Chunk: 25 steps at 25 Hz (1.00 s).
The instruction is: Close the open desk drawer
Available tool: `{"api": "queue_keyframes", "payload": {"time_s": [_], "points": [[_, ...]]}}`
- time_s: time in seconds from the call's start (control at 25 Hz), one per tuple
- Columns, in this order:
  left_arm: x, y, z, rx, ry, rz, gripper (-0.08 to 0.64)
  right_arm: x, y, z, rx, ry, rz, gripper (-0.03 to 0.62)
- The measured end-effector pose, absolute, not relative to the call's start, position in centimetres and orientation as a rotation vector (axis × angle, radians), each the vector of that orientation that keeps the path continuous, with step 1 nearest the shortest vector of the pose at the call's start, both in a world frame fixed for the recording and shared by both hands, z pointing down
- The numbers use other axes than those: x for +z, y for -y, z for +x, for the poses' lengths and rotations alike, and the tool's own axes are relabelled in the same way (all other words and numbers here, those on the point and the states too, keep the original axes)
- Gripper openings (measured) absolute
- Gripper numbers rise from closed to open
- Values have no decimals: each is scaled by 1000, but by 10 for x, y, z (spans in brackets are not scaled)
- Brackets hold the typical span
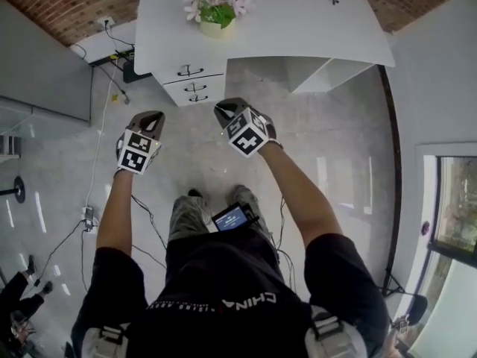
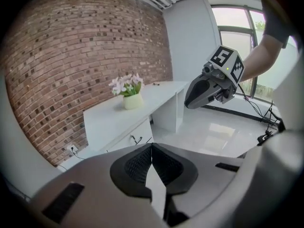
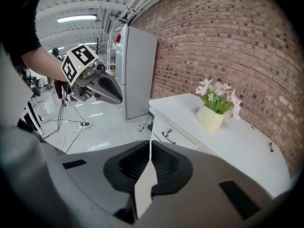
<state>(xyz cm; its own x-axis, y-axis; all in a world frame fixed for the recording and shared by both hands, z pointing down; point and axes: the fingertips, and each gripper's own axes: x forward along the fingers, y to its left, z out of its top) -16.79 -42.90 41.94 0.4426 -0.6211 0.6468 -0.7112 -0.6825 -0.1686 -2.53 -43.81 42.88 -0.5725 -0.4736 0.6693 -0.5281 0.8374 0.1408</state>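
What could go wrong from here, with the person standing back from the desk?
Cables trail over the floor by the person's feet; a step toward the desk could snag one. The flower pot stands near the desk edge above the drawers, so a hard shove might rock it. The left gripper and right gripper, both shut, hang side by side and could bump.

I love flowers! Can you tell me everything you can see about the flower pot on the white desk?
The flower pot is small, round and pale creamy yellow, smooth like glazed pottery or plastic. Pinkish-white blossoms and bright green leaves spill out of its top; whether they are real cannot be told. It stands upright on the white desk, near the end that has the drawers, close to the brick wall. Only the desk top touches it, and nothing else stands next to it.
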Motion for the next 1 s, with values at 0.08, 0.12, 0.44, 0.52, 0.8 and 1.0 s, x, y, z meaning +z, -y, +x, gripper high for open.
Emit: {"api": "queue_keyframes", "payload": {"time_s": [0.08, 0.12, 0.44, 0.52, 0.8, 1.0], "points": [[374, 420, -158, 1057, 1182, 2566, 12, 382, 427, -20, 83, 2277, 725, 21], [356, 416, -151, 1059, 1182, 2578, 12, 363, 423, -18, 79, 2284, 725, 21], [305, 381, -109, 920, 1200, 2623, 12, 310, 385, -11, 93, 2335, 759, 21], [304, 377, -108, 923, 1212, 2623, 12, 304, 383, -8, 89, 2346, 776, 21], [300, 365, -95, 937, 1266, 2591, 12, 299, 367, 9, 89, 2346, 770, 21], [302, 350, -83, 975, 1331, 2542, 12, 301, 351, 34, 99, 2355, 741, 21]]}}
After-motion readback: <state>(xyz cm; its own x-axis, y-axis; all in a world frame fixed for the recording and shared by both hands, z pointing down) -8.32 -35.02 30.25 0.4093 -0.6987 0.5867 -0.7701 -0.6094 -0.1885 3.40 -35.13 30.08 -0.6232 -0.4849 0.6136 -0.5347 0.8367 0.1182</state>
